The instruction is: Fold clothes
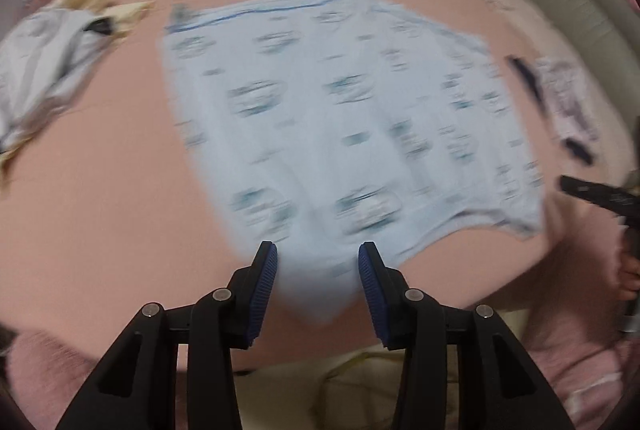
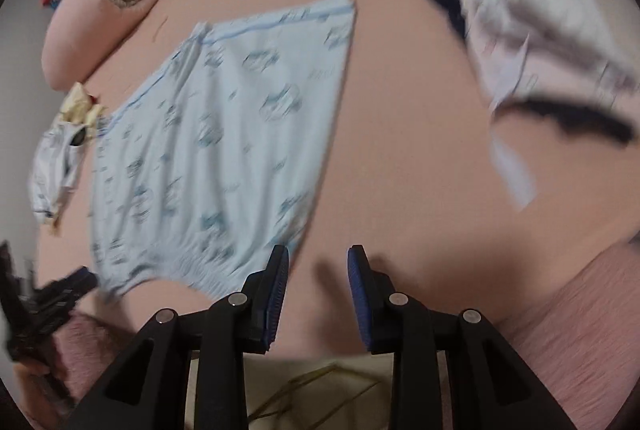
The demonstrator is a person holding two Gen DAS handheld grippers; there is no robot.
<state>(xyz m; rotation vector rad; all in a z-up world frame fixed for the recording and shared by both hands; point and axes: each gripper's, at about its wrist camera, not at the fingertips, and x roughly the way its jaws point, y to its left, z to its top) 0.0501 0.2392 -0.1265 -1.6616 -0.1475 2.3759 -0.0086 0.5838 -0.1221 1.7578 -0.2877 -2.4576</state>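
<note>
Left wrist view: my left gripper points steeply down at the bed, its 2 fingers apart with nothing clamped. The near corner of the blue garment shows in the gap between them, but blur stops me telling whether it touches the pads. That garment lies spread flat, running from centre toward 1 o'clock. I count 1 crumpled pile at 9 o'clock and 1 patterned garment at 3 o'clock. The right gripper pokes in at 3 o'clock, held in a hand.

Right wrist view: my right gripper also tilts steeply down, 2 fingers apart over bare sheet, empty. The blue garment sits at 10 o'clock, its hem just beside my left finger. 1 pile at 9 o'clock, 1 patterned garment at 2 o'clock, 1 rolled quilt at 11 o'clock. The left gripper enters at 8 o'clock.
</note>
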